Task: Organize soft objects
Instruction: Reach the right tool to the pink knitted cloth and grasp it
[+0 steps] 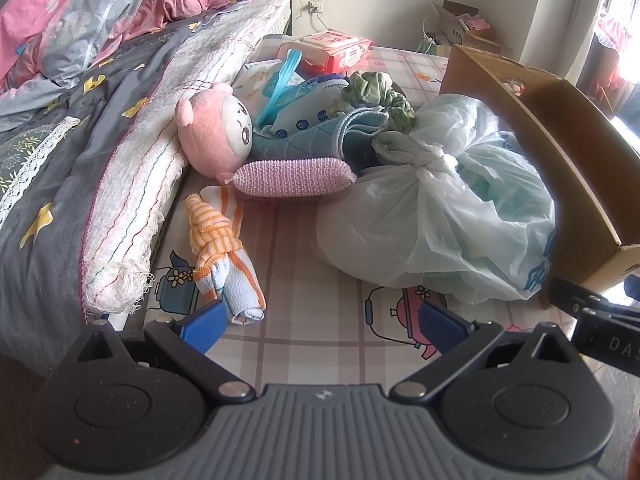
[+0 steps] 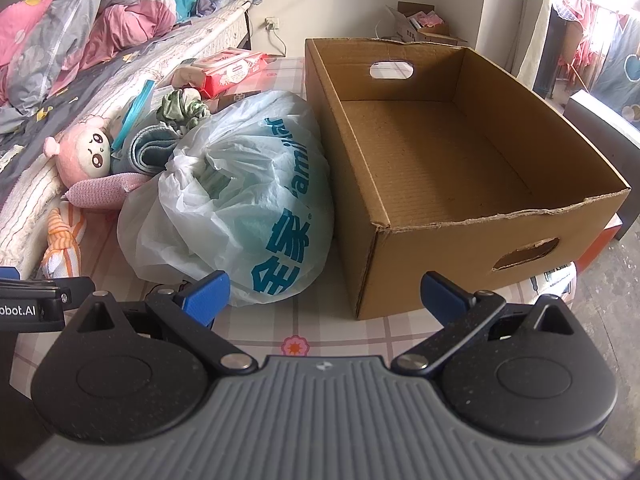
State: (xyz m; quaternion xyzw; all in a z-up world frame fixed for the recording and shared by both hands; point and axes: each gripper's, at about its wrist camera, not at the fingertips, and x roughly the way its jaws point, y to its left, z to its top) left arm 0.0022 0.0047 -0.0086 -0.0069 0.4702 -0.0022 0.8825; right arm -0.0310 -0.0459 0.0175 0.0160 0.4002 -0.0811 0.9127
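Observation:
A pile of soft things lies on a patterned table: a pink plush doll (image 1: 216, 128) (image 2: 82, 152), a pink knitted pouch (image 1: 292, 176), an orange striped cloth (image 1: 224, 248) (image 2: 64, 240), a teal towel (image 1: 320, 136), a green scrunchie (image 1: 376, 92) and a knotted white plastic bag (image 1: 448, 208) (image 2: 240, 200). An open, empty cardboard box (image 2: 460, 160) stands right of the bag. My left gripper (image 1: 320, 320) is open and empty, its left finger beside the striped cloth. My right gripper (image 2: 324, 292) is open and empty, in front of the bag and box.
A bed with a grey quilt (image 1: 60, 152) and pink bedding (image 1: 40, 12) runs along the table's left side. Wet-wipe packs (image 1: 340, 48) and packets lie at the table's far end. More boxes (image 2: 420, 24) stand by the far wall.

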